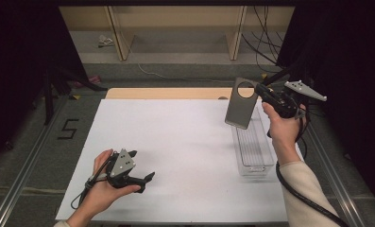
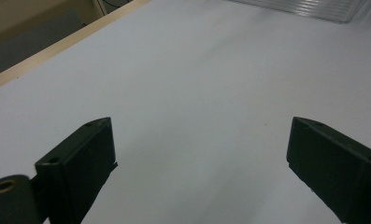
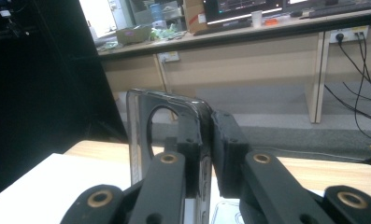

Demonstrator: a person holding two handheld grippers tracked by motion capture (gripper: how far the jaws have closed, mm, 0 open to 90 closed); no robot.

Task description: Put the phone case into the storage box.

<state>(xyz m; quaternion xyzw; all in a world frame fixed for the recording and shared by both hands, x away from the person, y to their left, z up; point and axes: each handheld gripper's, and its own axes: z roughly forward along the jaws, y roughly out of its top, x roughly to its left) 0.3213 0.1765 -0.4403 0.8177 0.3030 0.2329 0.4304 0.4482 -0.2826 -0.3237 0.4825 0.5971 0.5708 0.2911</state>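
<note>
- High view: over on the right, the right gripper (image 1: 259, 91) is lifted above the table with its jaws pinched onto the top edge of a flat grey panel with a round hole near its top (image 1: 242, 105), possibly a phone case, though that is hard to confirm from here.
- The panel hangs tilted, above the far end of a long clear ribbed plastic tray (image 1: 253, 146) that sits at the right edge of the white table surface (image 1: 175, 142).
- Down at the near left, the left gripper (image 1: 142, 166) rests low in the person's left hand (image 1: 102, 187), jaws spread wide and nothing between them.
- Left gripper view: both black jaws stand far apart over bare white tabletop; the table's pale wooden edge (image 2: 57, 44) runs along the upper left, and the clear tray is at the top right.
- Right gripper view: jaws closed tight on the panel's edge, the panel upright and translucent grey here.
- Behind it, a wooden workbench (image 3: 248, 51) carrying monitors (image 3: 234, 9), with cables (image 3: 346, 65) trailing to the grey floor.
</note>
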